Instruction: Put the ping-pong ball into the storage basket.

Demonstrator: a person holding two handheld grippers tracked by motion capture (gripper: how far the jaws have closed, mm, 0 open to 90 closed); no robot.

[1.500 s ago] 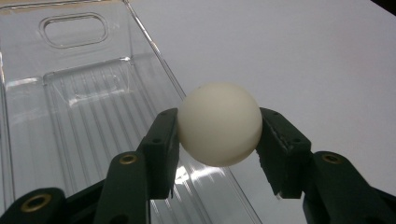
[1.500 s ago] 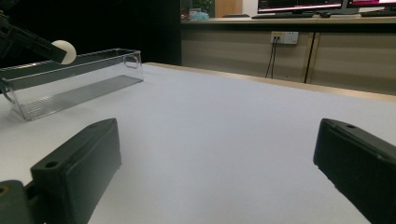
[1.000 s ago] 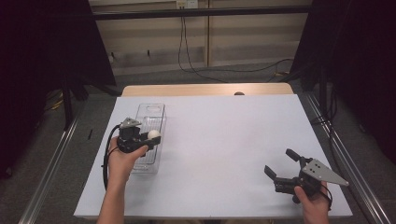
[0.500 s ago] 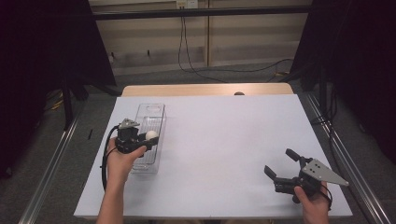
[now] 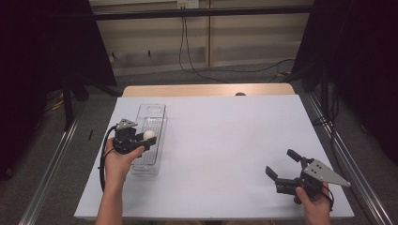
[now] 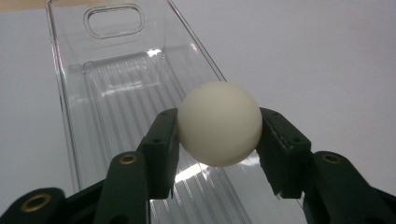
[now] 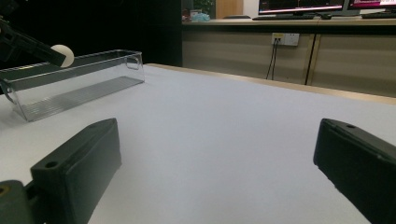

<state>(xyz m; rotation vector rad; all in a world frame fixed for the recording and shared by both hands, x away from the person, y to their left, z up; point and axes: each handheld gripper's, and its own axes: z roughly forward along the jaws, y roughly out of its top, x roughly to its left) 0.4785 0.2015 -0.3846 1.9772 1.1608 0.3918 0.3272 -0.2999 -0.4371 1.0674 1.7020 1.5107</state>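
A white ball (image 6: 219, 123) sits pinched between the two black jaws of my left gripper (image 5: 146, 138), which is shut on it. The ball (image 5: 149, 135) hangs just above a long clear plastic bin (image 5: 151, 123) at the left of the white table; in the left gripper view the ribbed bin floor (image 6: 116, 102) lies right below it. My right gripper (image 5: 281, 166) rests low near the front right of the table, jaws wide open with nothing between them. From the right gripper view the bin (image 7: 74, 88) and ball (image 7: 63, 55) show far off at the left.
The white table sheet (image 5: 225, 140) stretches between the two hands. A wooden strip (image 5: 206, 90) runs along the far edge. Metal rails (image 5: 347, 159) flank the table, and cables hang on the back wall.
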